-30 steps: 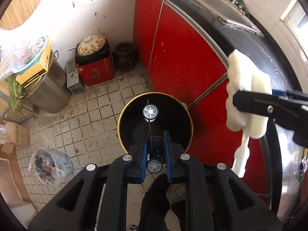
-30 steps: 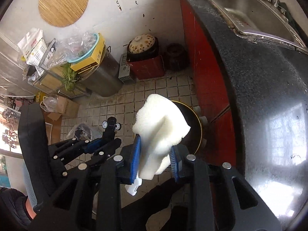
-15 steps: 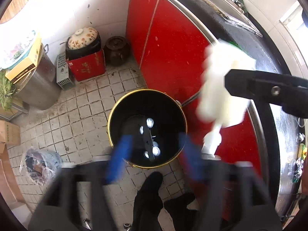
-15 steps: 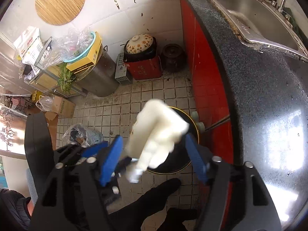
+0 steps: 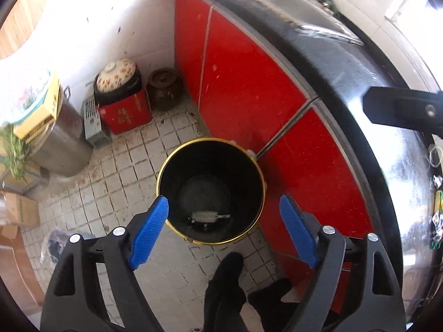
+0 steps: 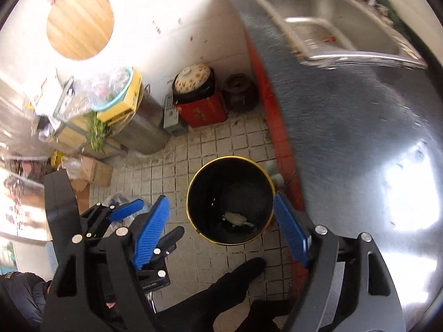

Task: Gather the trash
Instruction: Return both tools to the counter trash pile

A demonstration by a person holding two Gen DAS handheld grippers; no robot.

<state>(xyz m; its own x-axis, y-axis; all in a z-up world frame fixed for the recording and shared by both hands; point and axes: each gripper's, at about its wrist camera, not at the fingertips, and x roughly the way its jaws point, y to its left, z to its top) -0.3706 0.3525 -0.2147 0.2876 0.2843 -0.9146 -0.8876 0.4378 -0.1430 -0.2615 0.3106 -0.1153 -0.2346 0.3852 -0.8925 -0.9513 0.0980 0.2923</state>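
A black trash bin with a gold rim [image 5: 171,160] [image 6: 191,191] stands on the tiled floor against the red cabinets. White foam trash [image 5: 203,216] [image 6: 235,218] lies at its bottom with a small dark item beside it. My left gripper [image 5: 224,229] is open and empty above the bin's near rim. My right gripper [image 6: 221,227] is open and empty above the bin; its body shows at the right edge of the left wrist view [image 5: 401,110]. The left gripper also shows at the left of the right wrist view [image 6: 124,213].
Red cabinets [image 5: 249,88] carry a dark countertop [image 6: 346,116] with a steel sink [image 6: 332,27]. A red box with a ceramic pot [image 5: 121,102], a brown jar [image 5: 164,88] and a steel drum [image 5: 58,144] stand by the wall. A bag [image 6: 116,202] lies on the floor.
Both grippers opened. The white foam left my right gripper and the small wheeled item left my left gripper; both dropped into the bin. Both grippers rose a little.
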